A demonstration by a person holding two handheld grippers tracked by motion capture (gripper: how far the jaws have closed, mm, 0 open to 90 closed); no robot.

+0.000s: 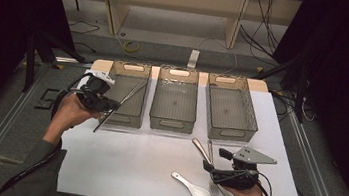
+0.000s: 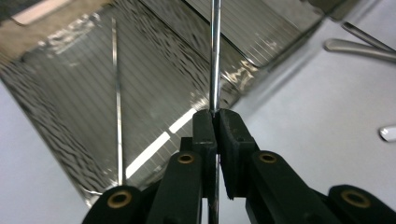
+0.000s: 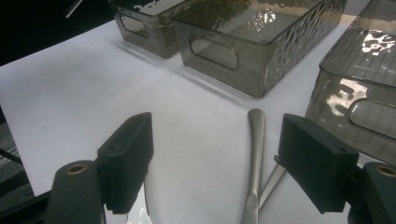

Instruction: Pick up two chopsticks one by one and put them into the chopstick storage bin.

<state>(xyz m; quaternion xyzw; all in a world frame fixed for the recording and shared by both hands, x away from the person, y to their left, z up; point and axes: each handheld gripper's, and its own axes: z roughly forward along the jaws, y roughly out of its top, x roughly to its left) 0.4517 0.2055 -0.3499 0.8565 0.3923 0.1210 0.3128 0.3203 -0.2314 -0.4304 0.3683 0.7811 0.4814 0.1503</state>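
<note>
Dim, dark at both sides; overhead light on white matte surface (image 1: 130, 158). Glare streaks on smoky ribbed translucent plastic bins (image 2: 154, 93). Soft, slightly blurred close-ups.

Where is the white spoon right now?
In the high view, the white spoon lies on the table's near edge, right of centre, just left of the right gripper and the metal cutlery.

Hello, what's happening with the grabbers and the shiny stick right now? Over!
Left gripper shut on thin metal chopstick, over left smoky plastic bin. Right gripper open above metal cutlery handles. Nothing blocking.
</note>
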